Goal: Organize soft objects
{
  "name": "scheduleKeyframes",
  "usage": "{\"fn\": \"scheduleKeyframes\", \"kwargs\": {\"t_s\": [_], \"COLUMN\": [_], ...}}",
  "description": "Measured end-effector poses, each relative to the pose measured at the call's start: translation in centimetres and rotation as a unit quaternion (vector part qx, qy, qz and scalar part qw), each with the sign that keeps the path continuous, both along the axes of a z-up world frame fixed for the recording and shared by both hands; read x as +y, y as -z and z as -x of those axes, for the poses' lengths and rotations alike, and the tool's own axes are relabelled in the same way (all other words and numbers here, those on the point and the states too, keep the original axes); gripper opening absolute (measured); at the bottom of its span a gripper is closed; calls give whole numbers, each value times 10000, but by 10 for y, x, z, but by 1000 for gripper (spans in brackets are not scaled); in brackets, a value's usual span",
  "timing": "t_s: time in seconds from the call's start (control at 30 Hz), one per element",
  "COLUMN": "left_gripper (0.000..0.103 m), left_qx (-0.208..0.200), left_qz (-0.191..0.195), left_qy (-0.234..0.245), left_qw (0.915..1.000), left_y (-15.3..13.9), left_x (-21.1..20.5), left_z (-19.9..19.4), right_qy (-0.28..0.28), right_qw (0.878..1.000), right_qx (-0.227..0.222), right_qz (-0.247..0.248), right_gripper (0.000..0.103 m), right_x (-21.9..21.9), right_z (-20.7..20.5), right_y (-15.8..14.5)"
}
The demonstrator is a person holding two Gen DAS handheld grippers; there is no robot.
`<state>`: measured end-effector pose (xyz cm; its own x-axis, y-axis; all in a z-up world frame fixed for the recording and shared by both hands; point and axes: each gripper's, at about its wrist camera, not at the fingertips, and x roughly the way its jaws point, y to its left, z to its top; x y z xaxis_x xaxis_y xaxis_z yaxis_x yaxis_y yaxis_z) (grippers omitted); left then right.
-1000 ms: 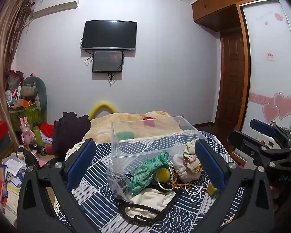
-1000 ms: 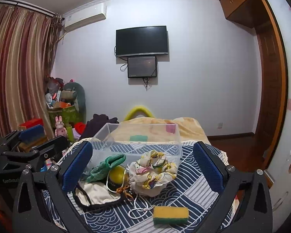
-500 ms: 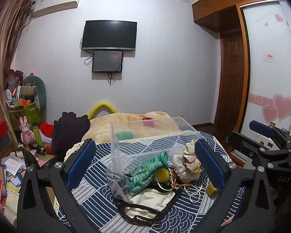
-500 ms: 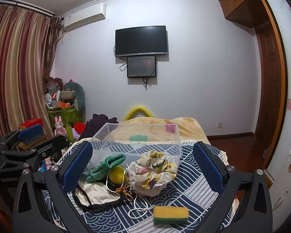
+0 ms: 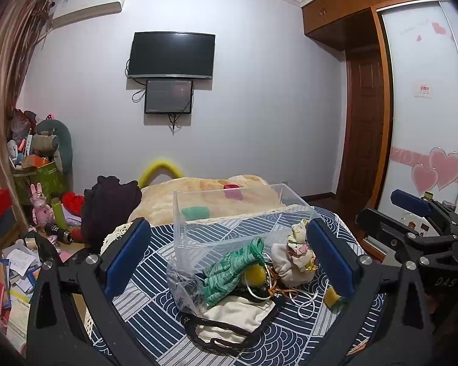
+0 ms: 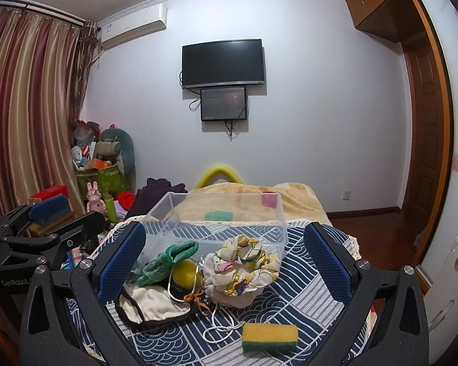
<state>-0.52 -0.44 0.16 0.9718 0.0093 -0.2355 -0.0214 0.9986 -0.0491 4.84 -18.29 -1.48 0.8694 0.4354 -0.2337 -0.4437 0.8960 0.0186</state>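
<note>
Right wrist view: right tongs (image 6: 224,265) gape wide around the floral pouch (image 6: 242,270) at centre; left tongs (image 5: 229,259) likewise open, empty.

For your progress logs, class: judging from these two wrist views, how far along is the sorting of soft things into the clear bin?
Done: nothing shows as sorted; the clear bin looks empty. In hand: nothing; the left gripper and right gripper are both open above the pile. Left: the green cloth, yellow ball, floral pouch, white bag and sponge all lie on the blue cover.
</note>
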Motion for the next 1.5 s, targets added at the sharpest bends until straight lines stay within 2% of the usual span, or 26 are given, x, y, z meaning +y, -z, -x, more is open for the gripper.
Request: {"fn": "scheduleKeyframes", "kwargs": {"t_s": [0.47, 0.63, 0.73, 0.8, 0.83, 0.97, 1.07, 1.2, 1.37, 1.5], "left_gripper": [103, 103, 102, 92, 90, 90, 90, 90, 90, 90], "left_qx": [4, 102, 303, 495, 585, 1113, 1481, 1836, 2050, 2100], "left_qz": [29, 96, 204, 238, 244, 246, 415, 537, 553, 560], "left_qy": [71, 99, 204, 247, 256, 246, 337, 439, 327, 97], "left_qw": [10000, 9999, 9991, 9982, 9977, 9932, 9875, 9805, 9766, 9761], "left_y": [1, 5, 15, 26, 31, 58, 76, 94, 107, 112], "left_x": [-2, 2, 7, 10, 11, 14, 18, 20, 22, 35], "left_z": [-2, -5, -9, -13, -14, -25, -31, -40, -46, -49], "right_qy": [-58, -84, -132, -119, -114, -58, -7, 148, 181, 203], "right_qw": [10000, 9998, 9991, 9981, 9972, 9908, 9846, 9766, 9685, 9650], "right_qx": [25, 186, 407, 585, 705, 1304, 1696, 2069, 2401, 2520], "right_qz": [-22, 5, 67, 162, 206, 350, 417, 567, 629, 693], "right_gripper": [103, 103, 103, 103, 103, 103, 99, 98, 89, 75], "right_x": [2, 1, -1, -2, -2, -9, -16, -24, -29, -28], "right_z": [2, 0, -4, -7, -9, -21, -27, -33, -41, -47], "right_y": [0, 4, 13, 21, 25, 50, 63, 80, 93, 99]}}
